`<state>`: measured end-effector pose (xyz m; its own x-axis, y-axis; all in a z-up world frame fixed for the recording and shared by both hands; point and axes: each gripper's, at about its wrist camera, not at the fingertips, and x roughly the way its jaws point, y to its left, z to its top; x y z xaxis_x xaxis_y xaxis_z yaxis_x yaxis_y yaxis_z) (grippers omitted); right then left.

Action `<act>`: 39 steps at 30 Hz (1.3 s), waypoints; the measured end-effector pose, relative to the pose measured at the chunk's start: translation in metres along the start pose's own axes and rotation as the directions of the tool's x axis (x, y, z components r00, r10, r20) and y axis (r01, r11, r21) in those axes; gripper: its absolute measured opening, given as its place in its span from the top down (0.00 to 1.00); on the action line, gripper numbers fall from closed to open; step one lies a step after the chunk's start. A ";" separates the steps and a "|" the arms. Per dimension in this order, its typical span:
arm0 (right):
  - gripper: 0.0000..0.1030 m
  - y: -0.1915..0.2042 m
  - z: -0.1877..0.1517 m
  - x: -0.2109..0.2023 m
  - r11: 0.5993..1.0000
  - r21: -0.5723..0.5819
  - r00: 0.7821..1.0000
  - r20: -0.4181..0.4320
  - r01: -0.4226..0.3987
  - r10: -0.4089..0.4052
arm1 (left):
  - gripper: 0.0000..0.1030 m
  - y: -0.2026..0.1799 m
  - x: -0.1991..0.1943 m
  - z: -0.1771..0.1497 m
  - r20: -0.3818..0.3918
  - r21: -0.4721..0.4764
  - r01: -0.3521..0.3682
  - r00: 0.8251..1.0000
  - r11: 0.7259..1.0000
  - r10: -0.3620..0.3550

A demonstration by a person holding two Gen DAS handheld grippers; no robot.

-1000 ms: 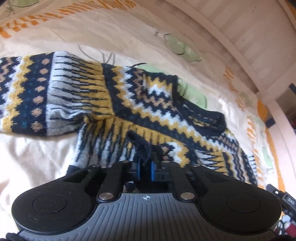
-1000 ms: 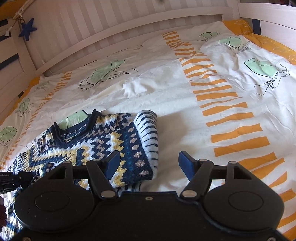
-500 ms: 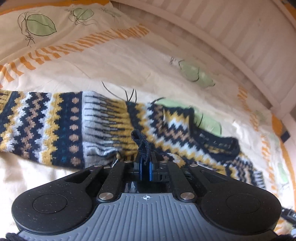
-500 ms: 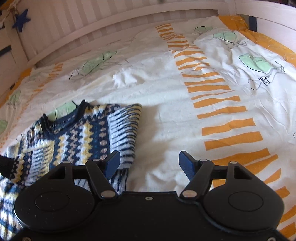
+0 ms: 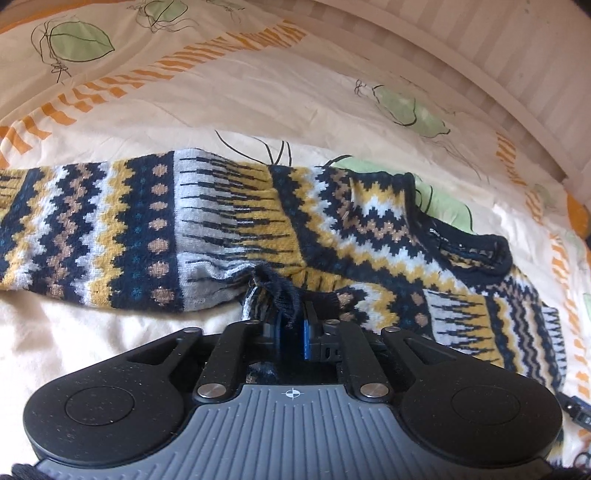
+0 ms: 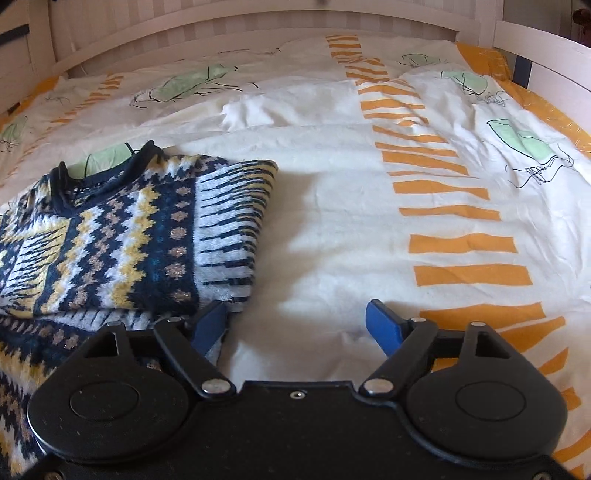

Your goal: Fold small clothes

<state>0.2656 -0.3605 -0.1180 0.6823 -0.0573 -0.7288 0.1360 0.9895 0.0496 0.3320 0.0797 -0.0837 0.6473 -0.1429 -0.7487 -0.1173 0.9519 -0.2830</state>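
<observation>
Your sweater (image 6: 122,236) lies on the bedspread (image 6: 332,229), left of centre in your right wrist view, neckline toward the headboard (image 6: 258,22). One sleeve (image 6: 232,229) is folded over the body along its right edge. Your right gripper (image 6: 295,325) sits before the sweater's near right corner, above bare bedspread. Your left gripper (image 5: 291,328) meets the sweater's near edge, with the sweater spread left, right and behind it.
</observation>
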 end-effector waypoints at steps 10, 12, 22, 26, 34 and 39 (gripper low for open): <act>0.17 -0.004 0.002 -0.002 0.999 0.036 1.000 -0.005 -0.008 0.008 | 0.54 -0.005 -0.005 -0.007 -0.014 0.083 0.033 0.999 0.996 -0.032; 0.17 -0.004 0.002 -0.003 0.999 0.044 1.000 -0.004 -0.010 0.011 | 0.53 -0.006 -0.005 -0.008 -0.018 0.092 0.027 1.000 0.995 -0.025; 0.17 -0.001 0.008 -0.017 0.998 0.053 0.997 0.071 -0.016 0.012 | 0.40 0.003 -0.019 -0.004 0.016 0.130 -0.064 0.998 0.989 0.062; 0.17 0.003 0.009 -0.018 0.999 0.046 0.997 0.079 -0.028 0.025 | 0.38 0.010 -0.007 -0.008 -0.019 0.138 -0.084 0.996 0.987 0.087; 0.17 0.011 0.012 -0.032 0.997 0.023 0.989 0.130 -0.070 0.066 | 0.36 0.019 -0.015 -0.007 0.003 0.088 -0.078 0.997 0.993 0.078; 0.13 0.028 0.008 -0.039 0.993 -0.038 0.981 0.151 -0.113 0.118 | 0.36 0.035 -0.029 0.001 0.038 0.031 -0.079 0.996 0.996 0.078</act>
<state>0.2485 -0.3321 -0.0829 0.7942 0.0404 -0.6064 0.0300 0.9940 0.1055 0.3101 0.1176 -0.0715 0.6644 -0.0576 -0.7451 -0.1449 0.9682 -0.2041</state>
